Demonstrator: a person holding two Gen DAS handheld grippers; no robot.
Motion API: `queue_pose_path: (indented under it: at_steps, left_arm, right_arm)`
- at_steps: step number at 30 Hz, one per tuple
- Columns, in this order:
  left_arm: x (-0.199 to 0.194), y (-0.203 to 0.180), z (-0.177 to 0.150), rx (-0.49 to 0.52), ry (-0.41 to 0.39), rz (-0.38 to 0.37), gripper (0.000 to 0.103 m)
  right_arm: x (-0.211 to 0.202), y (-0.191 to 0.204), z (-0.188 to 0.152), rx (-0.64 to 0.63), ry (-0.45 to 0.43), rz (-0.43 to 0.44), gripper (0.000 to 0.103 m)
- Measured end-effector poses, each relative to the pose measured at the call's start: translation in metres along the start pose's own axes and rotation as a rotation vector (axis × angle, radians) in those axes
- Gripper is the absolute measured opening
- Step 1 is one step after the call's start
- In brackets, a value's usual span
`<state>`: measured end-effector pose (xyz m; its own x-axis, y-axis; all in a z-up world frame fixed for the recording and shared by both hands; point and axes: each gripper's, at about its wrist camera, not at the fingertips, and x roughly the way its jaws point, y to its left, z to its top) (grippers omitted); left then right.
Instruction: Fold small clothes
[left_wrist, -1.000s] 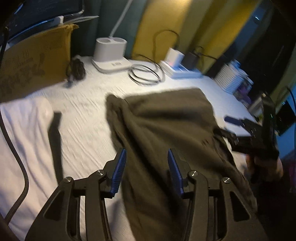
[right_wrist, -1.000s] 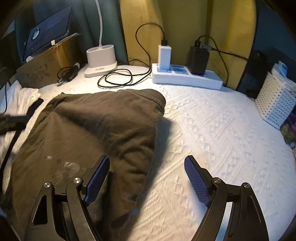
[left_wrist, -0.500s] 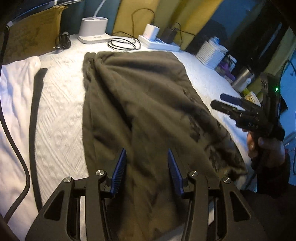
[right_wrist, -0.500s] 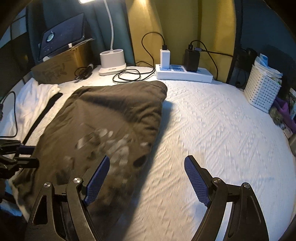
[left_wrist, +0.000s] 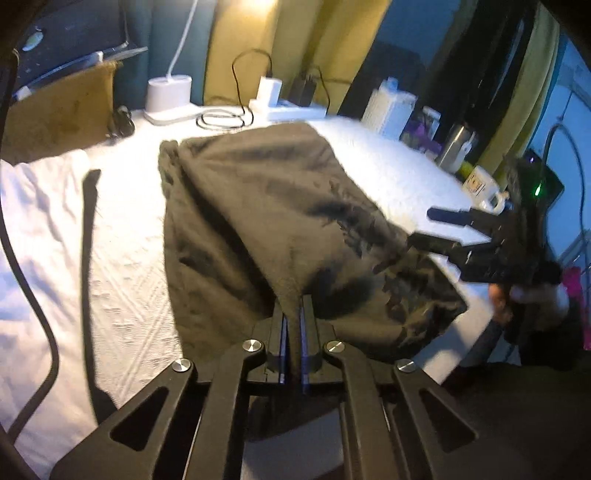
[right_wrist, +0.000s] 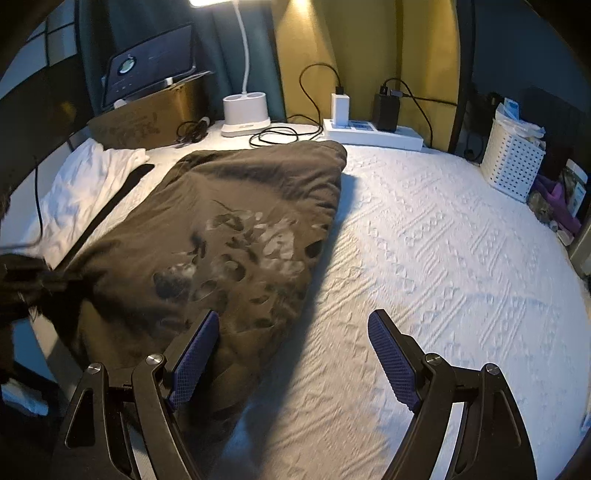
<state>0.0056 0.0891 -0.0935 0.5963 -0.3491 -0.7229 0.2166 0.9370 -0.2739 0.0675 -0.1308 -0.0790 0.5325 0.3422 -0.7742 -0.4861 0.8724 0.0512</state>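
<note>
Your left gripper (left_wrist: 292, 314) pinches the brown garment's (left_wrist: 266, 206) near hem — only a thin fold, so it may slip. Your right gripper (right_wrist: 291, 354), jaws wide and seemingly empty, straddles that garment's edge — closing there could catch the white bedcover (right_wrist: 443, 240).

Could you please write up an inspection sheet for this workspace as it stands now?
Surface: white textured cover.
Job's things: dark olive garment spread out, print facing up; white cloth at its left.
Clutter: cardboard box, white basket.
Grippers: left gripper shut on the garment's near edge; right gripper open, over its right edge.
Cables: coiled black cable by the power strip.
Surroundings: lamp base, yellow curtain.
</note>
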Motion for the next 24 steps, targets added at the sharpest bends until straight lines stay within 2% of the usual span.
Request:
queue_pose_path:
  at_steps: [6, 9, 15, 18, 22, 24]
  left_arm:
    - [-0.011, 0.013, -0.008, -0.030, 0.006, 0.011, 0.004]
    - [-0.005, 0.023, -0.016, -0.057, 0.046, 0.023, 0.004]
    - [0.000, 0.016, -0.030, -0.061, 0.120, 0.003, 0.005]
    - [-0.002, 0.012, -0.032, -0.055, 0.114, -0.011, 0.012]
    - [0.008, 0.014, -0.043, -0.032, 0.154, 0.057, 0.012]
    - [0.006, 0.014, -0.045, -0.023, 0.141, 0.062, 0.012]
  right_arm:
    - [0.002, 0.009, -0.015, -0.037, 0.020, -0.022, 0.084]
    - [0.009, 0.009, -0.027, -0.045, 0.052, -0.028, 0.084]
    - [0.006, 0.010, -0.046, -0.044, 0.072, -0.015, 0.084]
    - [-0.003, 0.014, -0.050, -0.055, 0.059, -0.011, 0.084]
    - [0.000, 0.018, -0.060, -0.066, 0.075, -0.016, 0.084]
    - [-0.003, 0.016, -0.066, -0.050, 0.062, -0.019, 0.084]
